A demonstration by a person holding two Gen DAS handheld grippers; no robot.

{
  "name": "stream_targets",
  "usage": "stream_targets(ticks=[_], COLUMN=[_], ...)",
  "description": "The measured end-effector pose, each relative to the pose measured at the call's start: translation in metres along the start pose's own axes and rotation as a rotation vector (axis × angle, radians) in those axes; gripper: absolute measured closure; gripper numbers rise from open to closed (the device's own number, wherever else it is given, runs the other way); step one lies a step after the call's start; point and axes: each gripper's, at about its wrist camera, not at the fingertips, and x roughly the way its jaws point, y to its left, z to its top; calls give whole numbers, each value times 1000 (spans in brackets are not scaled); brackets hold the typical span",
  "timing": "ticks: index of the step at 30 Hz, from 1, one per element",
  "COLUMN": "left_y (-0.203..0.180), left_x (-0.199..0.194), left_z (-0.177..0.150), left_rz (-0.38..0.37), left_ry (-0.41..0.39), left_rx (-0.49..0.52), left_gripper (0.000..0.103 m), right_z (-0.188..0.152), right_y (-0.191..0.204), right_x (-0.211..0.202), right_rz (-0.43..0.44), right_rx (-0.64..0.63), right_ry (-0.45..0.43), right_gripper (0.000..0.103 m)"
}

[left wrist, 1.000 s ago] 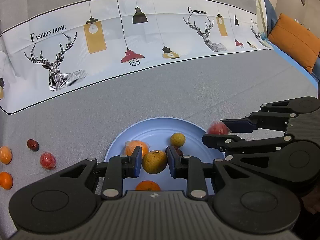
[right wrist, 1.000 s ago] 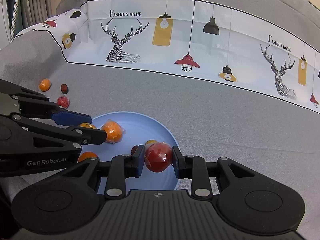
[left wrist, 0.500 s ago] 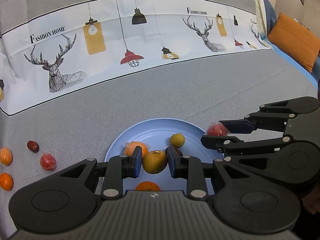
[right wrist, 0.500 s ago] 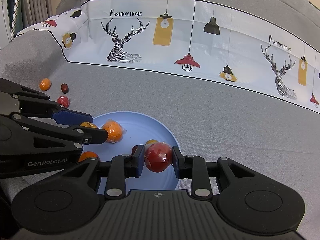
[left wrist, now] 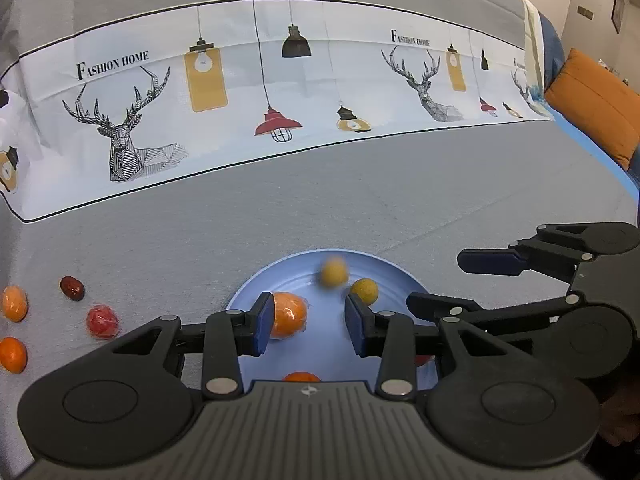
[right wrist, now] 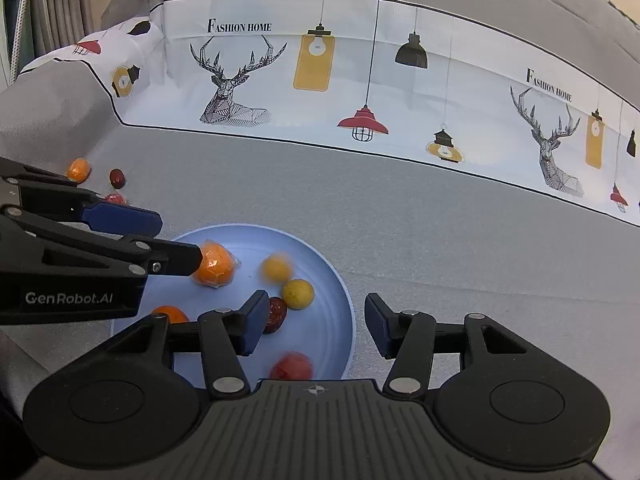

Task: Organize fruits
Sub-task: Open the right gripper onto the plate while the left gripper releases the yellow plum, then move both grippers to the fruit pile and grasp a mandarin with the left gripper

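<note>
A light blue plate (left wrist: 384,270) (right wrist: 340,312) lies on the grey cloth. My left gripper (left wrist: 307,322) is open and empty above it. My right gripper (right wrist: 316,326) is open and empty over the plate's right rim. On the plate lie a wrapped orange (left wrist: 289,315) (right wrist: 216,264), a blurred, moving yellow fruit (left wrist: 334,273) (right wrist: 276,269), a still yellow fruit (left wrist: 365,290) (right wrist: 298,294), a dark red date (right wrist: 276,314), a blurred red wrapped fruit (right wrist: 291,366) and another orange (left wrist: 301,377) (right wrist: 171,314).
Left of the plate on the cloth lie two oranges (left wrist: 14,303) (left wrist: 13,354), a dark red date (left wrist: 72,288) and a red wrapped fruit (left wrist: 102,322). A white printed cloth band (left wrist: 280,92) runs along the back. An orange cushion (left wrist: 592,120) is at the far right.
Both grippers have opened. The left let go of the yellow fruit, which rolls on the plate. The right let go of the red wrapped fruit, which dropped onto the plate.
</note>
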Motion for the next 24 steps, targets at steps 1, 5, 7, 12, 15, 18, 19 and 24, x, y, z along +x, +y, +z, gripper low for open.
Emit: stream_targets(ticks=[1,5,7,12,15,18,19,24], left_y=[0,0,2,4,4,5,5,7], left_x=[0,0,-1,-1,-1,-1,-1,-2], left_z=[0,0,0,0,1,1,1,1], left_rz=[2,9,7,7,8,8,8,16], left_ry=[-1,-4,-5,-7,-9,-10,-10,-15], left_rx=[1,-2,-13,-24,-24,-25,-25,-35], left_gripper=[60,60,61,62,62,62,62,63], right_z=[0,1,1,1,1,1,1,2], right_y=[0,1,1,1,1,1,1,3], right_x=[0,1,1,1,1,1,1,0], right_rz=[0,-6,-9,-15,-17,-17,-18,-20], right_rx=[-1,0,2,3,5,4,3,8], right_ry=[0,0,0,-1,-2,-2,-3,-7], right_gripper=[48,47,47,47,47,47,47,47])
